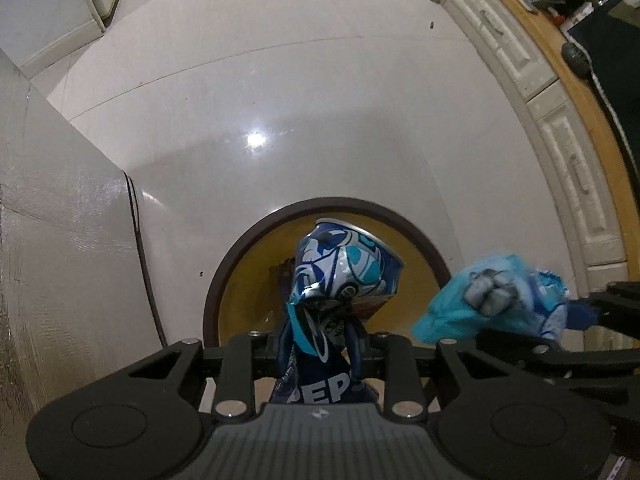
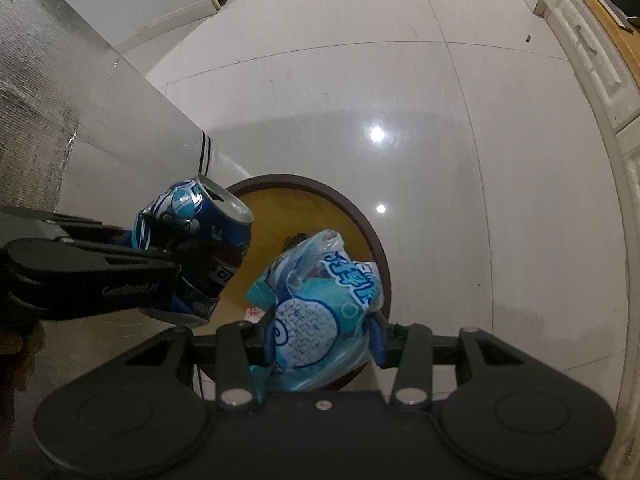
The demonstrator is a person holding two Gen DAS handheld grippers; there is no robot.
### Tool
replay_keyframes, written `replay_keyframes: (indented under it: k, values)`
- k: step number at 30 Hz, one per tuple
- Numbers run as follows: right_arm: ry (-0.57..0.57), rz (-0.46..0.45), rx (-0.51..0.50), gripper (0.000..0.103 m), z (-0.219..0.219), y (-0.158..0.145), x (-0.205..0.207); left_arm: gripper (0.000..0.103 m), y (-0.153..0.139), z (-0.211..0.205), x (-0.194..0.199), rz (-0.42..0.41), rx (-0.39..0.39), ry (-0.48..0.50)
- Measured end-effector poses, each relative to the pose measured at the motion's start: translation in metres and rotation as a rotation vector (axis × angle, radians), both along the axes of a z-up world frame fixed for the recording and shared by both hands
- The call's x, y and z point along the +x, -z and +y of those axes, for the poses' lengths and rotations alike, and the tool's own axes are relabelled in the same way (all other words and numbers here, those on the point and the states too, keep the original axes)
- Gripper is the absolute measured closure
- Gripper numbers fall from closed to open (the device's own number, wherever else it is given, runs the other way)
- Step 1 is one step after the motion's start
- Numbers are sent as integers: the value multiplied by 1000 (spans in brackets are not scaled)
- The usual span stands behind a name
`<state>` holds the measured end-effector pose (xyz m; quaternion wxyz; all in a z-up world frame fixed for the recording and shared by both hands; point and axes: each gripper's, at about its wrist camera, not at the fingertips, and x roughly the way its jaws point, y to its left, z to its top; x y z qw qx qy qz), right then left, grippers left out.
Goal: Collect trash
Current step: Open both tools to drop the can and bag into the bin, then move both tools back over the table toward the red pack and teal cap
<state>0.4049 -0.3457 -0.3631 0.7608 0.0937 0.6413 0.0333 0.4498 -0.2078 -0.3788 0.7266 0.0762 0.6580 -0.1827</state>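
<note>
A crushed blue Pepsi can (image 1: 344, 268) hangs between the fingers of my left gripper (image 1: 320, 336), which is shut on its dented middle. It is right above a round bin (image 1: 224, 280) with a brown rim and a yellow inside. Seen from the right wrist, the can (image 2: 200, 216) and the left gripper (image 2: 188, 268) sit at the bin's left edge. My right gripper (image 2: 320, 340) is shut on a crumpled light-blue plastic wrapper (image 2: 316, 300) over the same bin (image 2: 360, 216). In the left wrist view the wrapper (image 1: 480, 300) and right gripper (image 1: 580, 312) are at the right.
The bin stands on a glossy white tiled floor (image 1: 320, 100). A silver foil-covered panel (image 1: 60, 260) with a black cable (image 1: 140, 240) along it rises close on the left. White drawer fronts (image 1: 560, 140) under a wooden counter curve along the right. A white appliance (image 1: 80, 0) is far back left.
</note>
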Motion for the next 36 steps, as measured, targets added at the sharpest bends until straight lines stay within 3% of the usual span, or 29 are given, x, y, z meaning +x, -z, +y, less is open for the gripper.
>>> replay_keyframes:
  k: [1, 3, 7, 14, 18, 25, 29, 36]
  values:
    - [5, 0, 3, 59, 1, 0, -2, 50, 1, 2, -1, 2, 7, 1]
    - [7, 0, 11, 58, 0, 2, -3, 38, 4, 3, -1, -7, 27, 5]
    - [3, -1, 27, 58, 1, 6, -2, 24, 7, 11, -1, -9, 56, -1]
    - [-24, 10, 60, 53, 1, 14, -3, 11, 9, 28, 1, 0, 77, -23]
    - [-54, 21, 65, 41, 8, 18, -2, 3, 6, 34, -1, -6, 87, -42]
    - [-118, 69, 45, 24, 25, 29, -4, 0, 6, 41, 1, 8, 112, -67]
    - [-131, 79, 37, 2, 27, 31, -8, 0, 7, 45, 1, 10, 121, -89]
    - [-121, 107, 21, 0, 21, 33, -13, 0, 8, 49, -2, 21, 133, -96]
